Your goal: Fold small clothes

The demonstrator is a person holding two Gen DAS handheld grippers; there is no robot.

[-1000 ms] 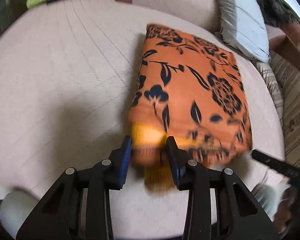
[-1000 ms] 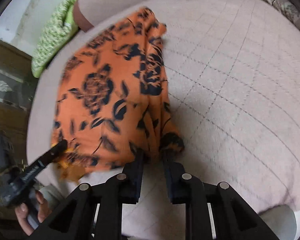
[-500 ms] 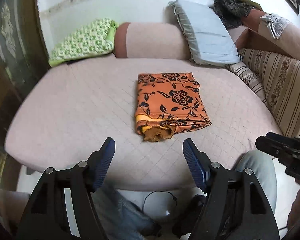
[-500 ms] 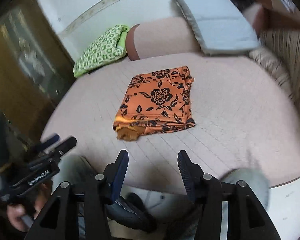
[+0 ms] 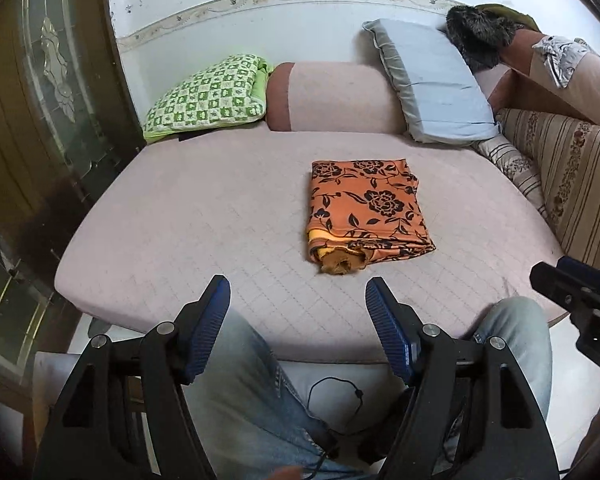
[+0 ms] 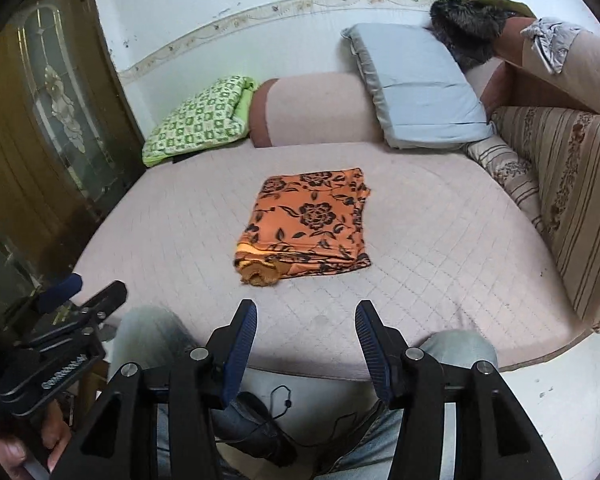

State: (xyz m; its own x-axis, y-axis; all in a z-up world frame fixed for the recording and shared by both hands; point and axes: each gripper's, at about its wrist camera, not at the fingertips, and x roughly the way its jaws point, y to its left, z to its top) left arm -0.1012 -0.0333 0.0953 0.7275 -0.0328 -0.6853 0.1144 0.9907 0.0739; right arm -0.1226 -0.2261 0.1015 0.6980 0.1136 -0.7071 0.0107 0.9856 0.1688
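Note:
An orange garment with black flowers (image 5: 366,208) lies folded in a rectangle on the pink quilted bed (image 5: 204,216), with a yellow-brown lump sticking out at its near edge. It also shows in the right wrist view (image 6: 308,224). My left gripper (image 5: 298,300) is open and empty, held back over the bed's near edge. My right gripper (image 6: 306,324) is open and empty, also back over the near edge. Each gripper shows at the edge of the other's view: the right gripper (image 5: 576,292) and the left gripper (image 6: 72,300).
A green checked cushion (image 5: 208,96), a pink bolster (image 5: 336,98) and a blue-grey pillow (image 5: 432,80) lie at the bed's head. A striped sofa (image 5: 572,176) stands at the right. A dark glazed door (image 5: 48,92) is at the left. My knees in jeans (image 5: 244,384) are below.
Both grippers let go of the folded garment's near edge, opened wide and pulled back from the bed. The garment stays folded on the bed.

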